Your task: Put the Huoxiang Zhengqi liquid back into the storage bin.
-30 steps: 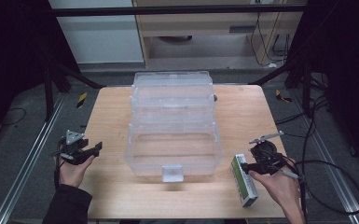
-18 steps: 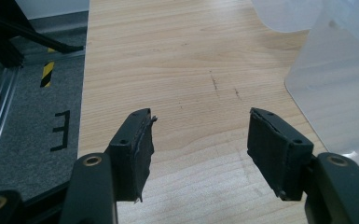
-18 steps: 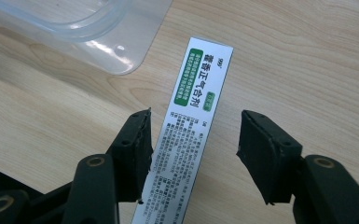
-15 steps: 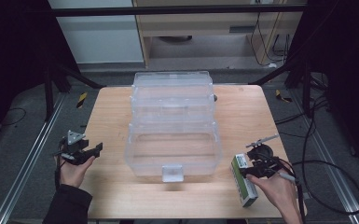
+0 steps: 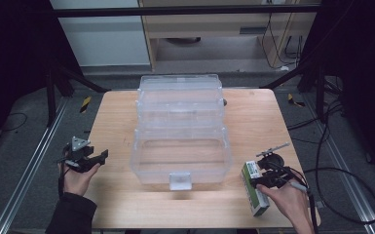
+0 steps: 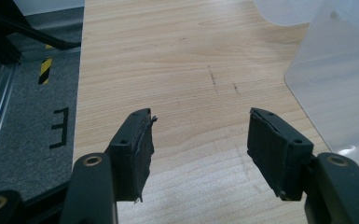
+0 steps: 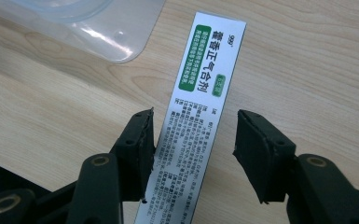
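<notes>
The right gripper (image 7: 193, 135) straddles the white-and-green medicine box (image 7: 200, 116), which lies flat on the table (image 5: 253, 117) just right of the clear plastic bin (image 5: 180, 156); its jaws have just been closing, one pad still clear of the box. The left gripper (image 6: 198, 135) hovers with jaws apart over bare wood.

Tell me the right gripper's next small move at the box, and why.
Probably finish closing. The right gripper straddles the green-and-white box lying flat on the table; its jaws have just been closing, yet a gap remains at the right pad, so nothing is gripped.
</notes>
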